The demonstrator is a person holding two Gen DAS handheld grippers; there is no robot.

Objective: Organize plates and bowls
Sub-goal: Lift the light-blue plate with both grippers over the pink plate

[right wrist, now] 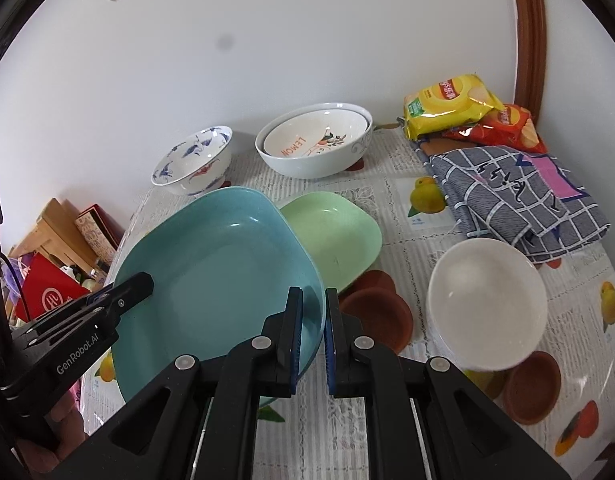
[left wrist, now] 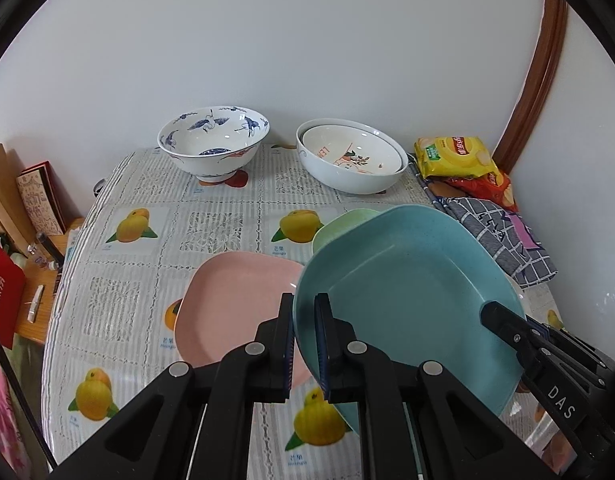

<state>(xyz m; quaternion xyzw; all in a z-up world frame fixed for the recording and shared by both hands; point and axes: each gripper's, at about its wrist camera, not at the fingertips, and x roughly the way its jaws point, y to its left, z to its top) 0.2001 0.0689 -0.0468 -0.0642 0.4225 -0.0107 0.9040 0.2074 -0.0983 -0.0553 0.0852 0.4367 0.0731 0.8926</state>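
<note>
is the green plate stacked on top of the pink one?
No: in the left wrist view the green plate lies apart from the pink plate, behind the lifted blue plate.

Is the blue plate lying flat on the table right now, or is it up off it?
Off the table. Both tongs, left and right, are clamped on opposite rims of the blue plate, which overlaps the green plate.

On the surface [left wrist: 227, 216], two bowls [left wrist: 214, 142] stand at the back by the wall, the right one [left wrist: 349, 172] holding a smaller bowl [left wrist: 351, 148]. Snack bags [right wrist: 447, 104] lie behind a folded cloth [right wrist: 515, 196] at the right. A lifted plate [right wrist: 215, 276] overlaps another plate [right wrist: 339, 236].
</note>
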